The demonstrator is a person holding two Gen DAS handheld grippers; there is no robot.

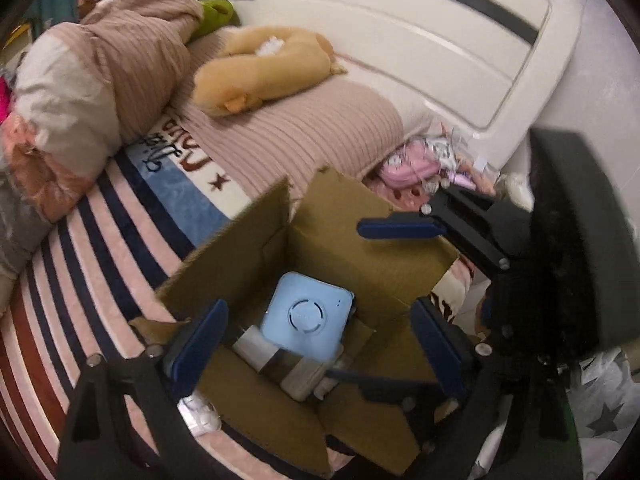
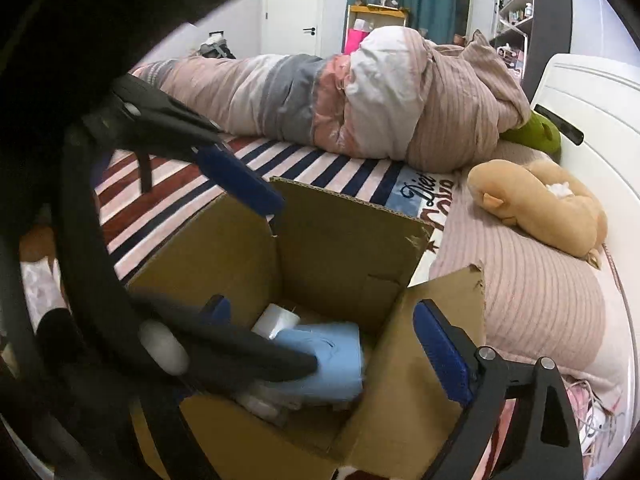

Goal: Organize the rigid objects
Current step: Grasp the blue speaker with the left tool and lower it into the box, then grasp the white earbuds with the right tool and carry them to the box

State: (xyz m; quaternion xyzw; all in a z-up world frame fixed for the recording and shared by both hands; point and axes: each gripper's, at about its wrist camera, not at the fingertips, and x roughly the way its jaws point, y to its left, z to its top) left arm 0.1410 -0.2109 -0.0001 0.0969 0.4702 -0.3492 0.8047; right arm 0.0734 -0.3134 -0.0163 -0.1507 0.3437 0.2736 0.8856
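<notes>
Container: open brown corrugated cardboard box (image 1: pixel 352 232), flaps raised, standing on the striped red, navy and pink bedspread (image 1: pixel 80 248).
Contents, top: pale blue, rounded-square plastic device (image 1: pixel 306 316) with a circular ring moulded into its face, lying flat inside the box.
Contents, beneath: white and grey boxy items (image 1: pixel 280 360), partly covered by the blue device; what they are cannot be made out.
Left gripper (image 1: pixel 316 344): black frame with blue-padded fingers (image 1: pixel 200 340), spread wide above the box mouth, holding nothing; the blue device lies between and below the pads, apart from them.
Right gripper (image 2: pixel 328 344): blue-padded fingers (image 2: pixel 440 352) parted, nothing held, poised over the box opening; one pad just beside the near cardboard flap.
Bedding: rolled quilt of beige, white, grey and pink fabric (image 2: pixel 360 96) along the far side of the bed; ribbed beige pillow (image 1: pixel 312 128) near the box.
Soft goods: tan plush toy (image 1: pixel 260 68) lying on the pillow; green plush item (image 1: pixel 216 14) near the cream headboard (image 1: pixel 400 32).
</notes>
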